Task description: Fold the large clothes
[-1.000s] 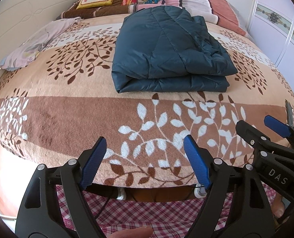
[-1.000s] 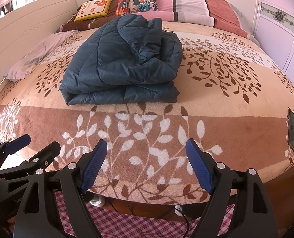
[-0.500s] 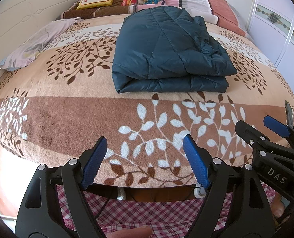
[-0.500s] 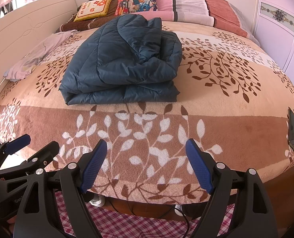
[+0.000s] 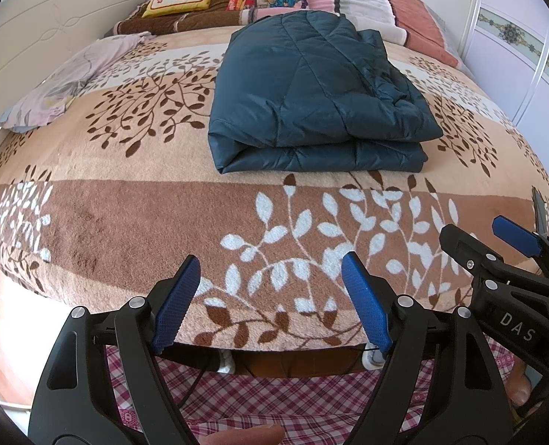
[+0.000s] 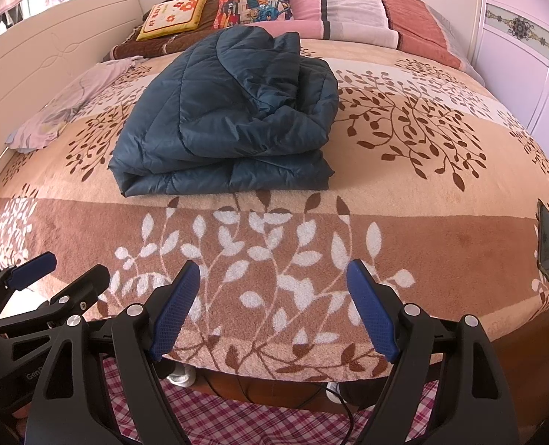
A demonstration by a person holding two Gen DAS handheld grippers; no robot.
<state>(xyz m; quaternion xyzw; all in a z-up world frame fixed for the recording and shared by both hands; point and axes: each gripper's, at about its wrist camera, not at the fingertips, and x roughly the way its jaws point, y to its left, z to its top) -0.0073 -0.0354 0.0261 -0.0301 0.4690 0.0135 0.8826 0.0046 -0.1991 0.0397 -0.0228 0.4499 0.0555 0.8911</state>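
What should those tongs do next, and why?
Probably just pull back and finish: the jacket already lies folded in a compact stack on the bed, and both the left tongs and right tongs are open, empty and well short of it.

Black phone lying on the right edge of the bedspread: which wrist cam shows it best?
Right wrist view. The black phone shows its whole dark face there, flat on the brown leaf-patterned bedspread. In the left wrist view the phone is only a thin sliver at the frame's right edge, partly hidden behind the right gripper.
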